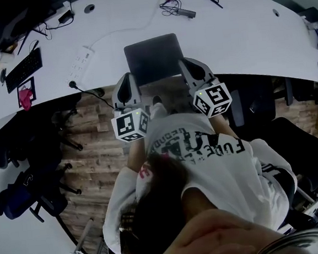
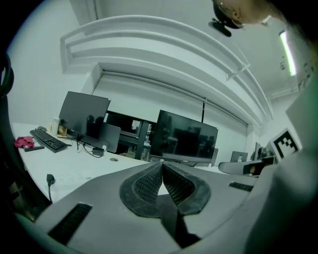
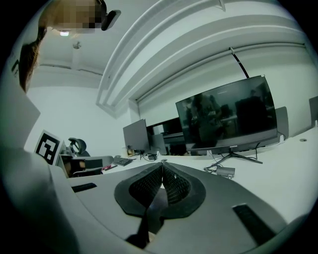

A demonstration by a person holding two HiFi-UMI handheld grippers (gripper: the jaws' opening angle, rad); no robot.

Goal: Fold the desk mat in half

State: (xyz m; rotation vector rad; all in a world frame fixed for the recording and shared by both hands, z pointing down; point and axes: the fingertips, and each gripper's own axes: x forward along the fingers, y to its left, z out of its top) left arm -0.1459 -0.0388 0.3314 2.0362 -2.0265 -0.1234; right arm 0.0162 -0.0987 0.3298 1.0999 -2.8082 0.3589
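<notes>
1. Desk mat (image 1: 154,56): a dark rectangle lying flat on the white table (image 1: 239,33), upper centre of the head view, its near edge at the table's front rim. Can't tell if it is already doubled.
2. Left claw (image 2: 162,164): pads pressed together at the tips, nothing seen between them. It sits just beside the mat's lower-left corner.
3. Right claw (image 3: 162,165): pads pressed together too. The slit below the tips is dark, can't tell whether mat or shadow. It sits just beside the lower-right corner.
4. Step, my read: lining up on the two near corners, no grip made yet.
5. Next move needs: spread both claws, pinch one near corner each, lift together, carry to the far edge, keep the edges square.
6. Around: power strip (image 1: 81,59) and keyboard (image 1: 24,68) at upper left, well apart from the mat.
</notes>
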